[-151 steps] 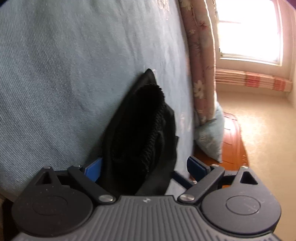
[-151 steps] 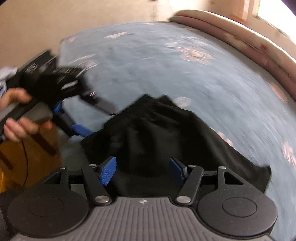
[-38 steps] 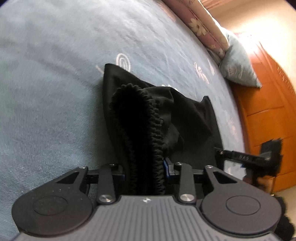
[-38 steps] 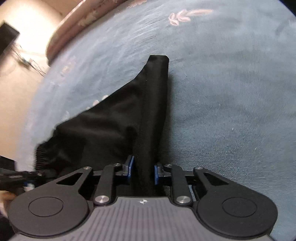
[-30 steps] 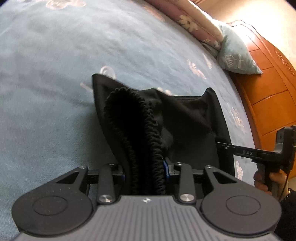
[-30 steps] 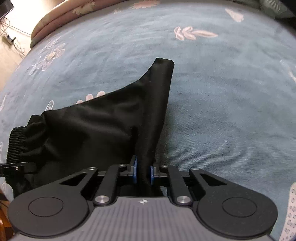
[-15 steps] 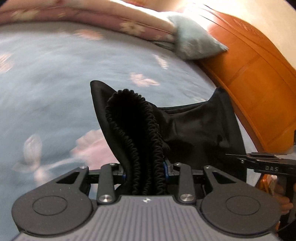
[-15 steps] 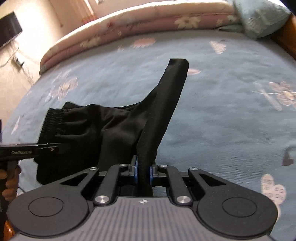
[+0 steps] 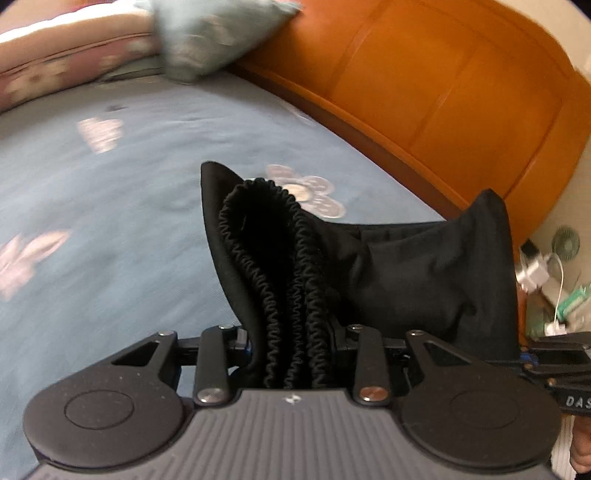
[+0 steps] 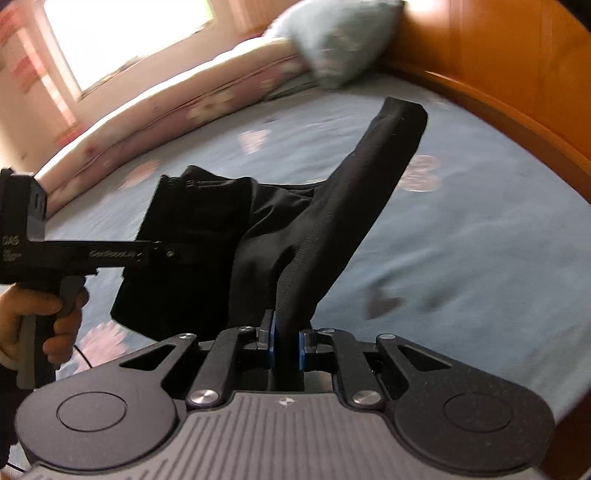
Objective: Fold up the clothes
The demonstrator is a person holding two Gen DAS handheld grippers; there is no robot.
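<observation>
Above bed [image 9: 110, 258], shorts [image 9: 406, 269] between both jaws

matte black claw [image 10: 286, 345] with blue pads [image 10: 272, 341], silver screws [image 10: 201, 398], ribbed grey housing [image 10: 288, 435].

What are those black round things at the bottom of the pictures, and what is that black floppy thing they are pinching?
Those are two grabbing tools, like big tongs, one in each of a person's hands. Each tool carries a little camera looking out along its two fingers, so each picture is what one tool sees.

One picture comes from the left gripper. It is shut on the crinkly stretchy waistband of a black garment. The other comes from the right gripper, pinching another part of the same garment. There you also see the person's hand holding the left tool by its handle.

Underneath is a bed with a blue flowered bedspread, a bluish pillow and an orange wooden headboard. The garment is held up between both tools.
</observation>
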